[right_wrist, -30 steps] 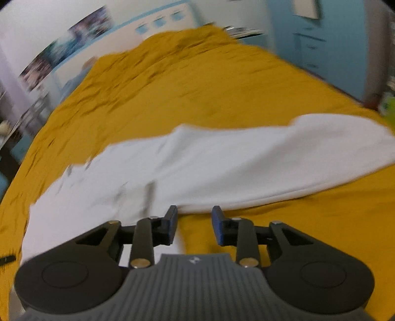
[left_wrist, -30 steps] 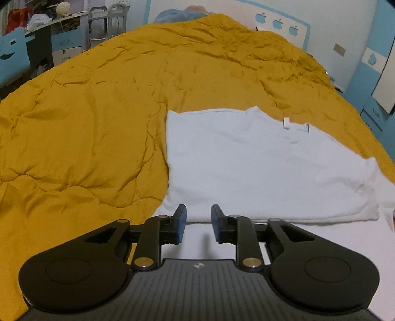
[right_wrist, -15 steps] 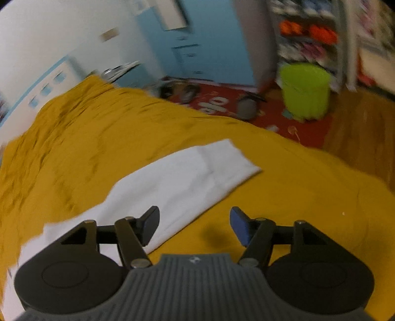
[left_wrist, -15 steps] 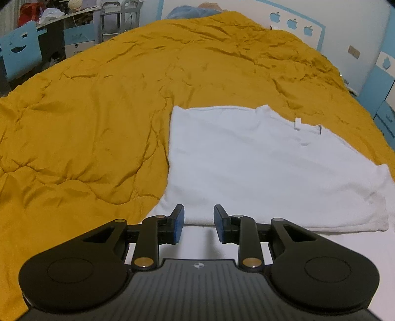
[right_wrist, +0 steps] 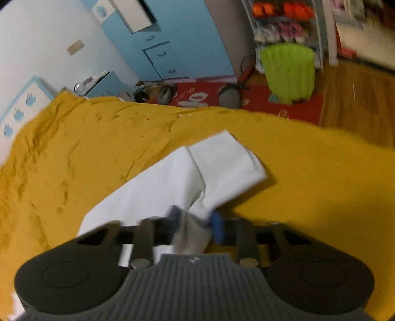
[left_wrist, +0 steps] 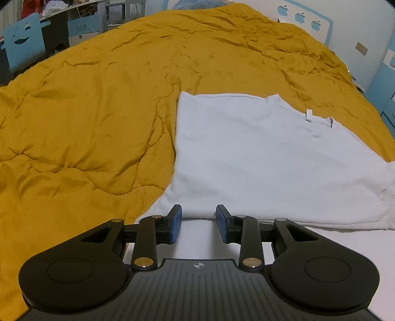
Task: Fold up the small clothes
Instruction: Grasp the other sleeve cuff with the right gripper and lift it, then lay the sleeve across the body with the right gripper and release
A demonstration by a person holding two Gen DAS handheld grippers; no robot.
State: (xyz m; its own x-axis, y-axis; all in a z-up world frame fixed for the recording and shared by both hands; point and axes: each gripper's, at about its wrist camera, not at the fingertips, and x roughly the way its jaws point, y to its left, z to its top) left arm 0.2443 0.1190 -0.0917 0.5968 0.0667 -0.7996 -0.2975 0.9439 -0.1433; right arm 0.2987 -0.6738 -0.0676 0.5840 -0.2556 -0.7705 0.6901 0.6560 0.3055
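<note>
Your left wrist cam sits low over the near edge of the bed (left_wrist: pixel 86 111), close to the shirt (left_wrist: pixel 259 153), looking along it toward the headboard wall. Your right wrist cam is tilted and blurred, close over the sleeve (right_wrist: pixel 222 163), facing across the bed's side edge to the floor. Both views share the shirt and the bedspread.

This is a child's bedroom in a home. A mustard-yellow quilt (left_wrist: pixel 103 103) covers a wide bed, with blue drawers (right_wrist: pixel 163 59) and apple-decorated wall panels (left_wrist: pixel 300 17) around it. A red play mat (right_wrist: pixel 205 95) and green basket (right_wrist: pixel 287 71) sit on the wooden floor (right_wrist: pixel 358 103).
</note>
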